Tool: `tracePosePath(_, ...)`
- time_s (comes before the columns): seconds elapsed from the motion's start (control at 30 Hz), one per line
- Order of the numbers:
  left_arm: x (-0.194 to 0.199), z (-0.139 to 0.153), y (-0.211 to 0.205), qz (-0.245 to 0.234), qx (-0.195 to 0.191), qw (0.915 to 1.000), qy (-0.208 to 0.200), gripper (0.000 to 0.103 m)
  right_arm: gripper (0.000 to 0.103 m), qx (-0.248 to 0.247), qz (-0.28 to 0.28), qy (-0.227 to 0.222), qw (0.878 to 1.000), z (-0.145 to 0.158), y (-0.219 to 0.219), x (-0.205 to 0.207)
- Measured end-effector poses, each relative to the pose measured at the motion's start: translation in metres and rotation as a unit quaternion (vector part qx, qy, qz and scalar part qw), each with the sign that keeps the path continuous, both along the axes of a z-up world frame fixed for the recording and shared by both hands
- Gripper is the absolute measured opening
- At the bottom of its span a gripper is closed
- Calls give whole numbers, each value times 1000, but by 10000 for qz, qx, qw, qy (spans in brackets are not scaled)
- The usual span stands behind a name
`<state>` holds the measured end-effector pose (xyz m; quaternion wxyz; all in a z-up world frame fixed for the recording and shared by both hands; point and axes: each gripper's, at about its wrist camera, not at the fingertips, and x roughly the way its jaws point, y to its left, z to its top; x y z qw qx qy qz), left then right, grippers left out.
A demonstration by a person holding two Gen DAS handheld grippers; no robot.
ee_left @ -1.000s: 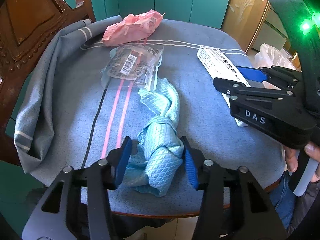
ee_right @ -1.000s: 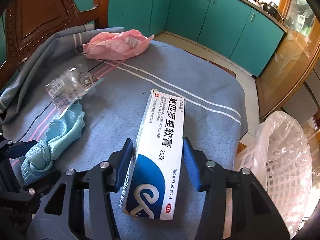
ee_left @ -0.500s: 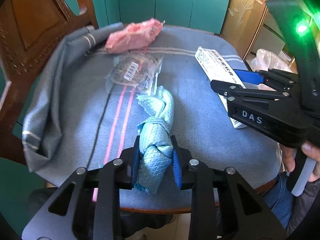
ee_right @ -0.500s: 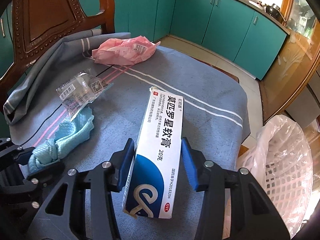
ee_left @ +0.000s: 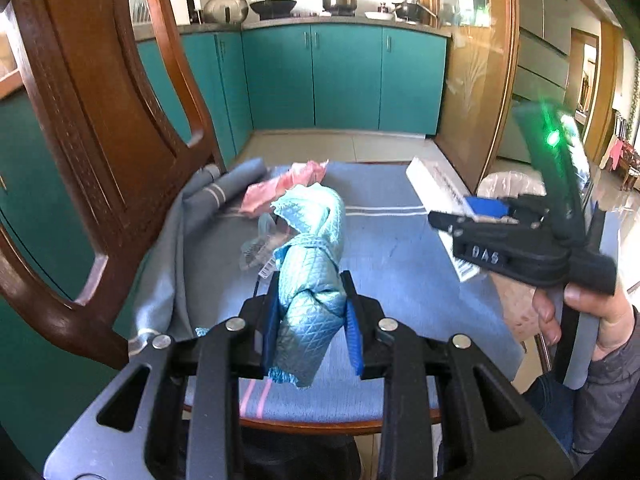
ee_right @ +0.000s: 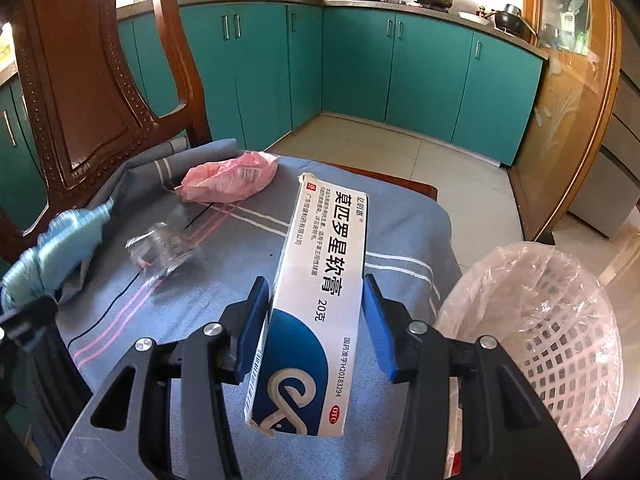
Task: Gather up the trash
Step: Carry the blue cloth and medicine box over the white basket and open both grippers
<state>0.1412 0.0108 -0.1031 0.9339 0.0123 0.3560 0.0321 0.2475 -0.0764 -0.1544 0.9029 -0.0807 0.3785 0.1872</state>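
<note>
My left gripper [ee_left: 312,320] is shut on a knotted light-blue cloth [ee_left: 314,264], lifted off the chair's grey cover [ee_left: 392,264]; the same cloth [ee_right: 64,248] shows at the left of the right wrist view. My right gripper [ee_right: 316,312] is shut on a long white and blue medicine box [ee_right: 320,296], raised off the cover and tilted forward. In the left wrist view that box [ee_left: 436,192] sticks out of the right gripper [ee_left: 472,216]. A pink wrapper [ee_right: 232,176] and a clear plastic packet [ee_right: 164,244] lie on the cover.
A white mesh bin with a clear liner [ee_right: 540,312] stands on the floor right of the chair. The carved wooden chair back [ee_right: 80,80] rises at the left. Teal cabinets [ee_right: 420,72] line the far wall. A hand [ee_left: 592,320] holds the right gripper.
The left jaws closed on the blue cloth, then lifted it off the cover. The right gripper rose with the box. Both views tilted up toward the kitchen.
</note>
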Motion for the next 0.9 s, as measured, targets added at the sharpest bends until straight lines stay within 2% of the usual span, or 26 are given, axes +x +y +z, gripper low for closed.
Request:
tracePosePath(0.37,-2,5,-4,105,147,9998,-106,29,48,-133,148,68,9998,-6,10,-3)
tracePosePath(0.9,-11,1,-5,325,88,9994,-39,29,48,-296,289,101,9991,-12,22,-8)
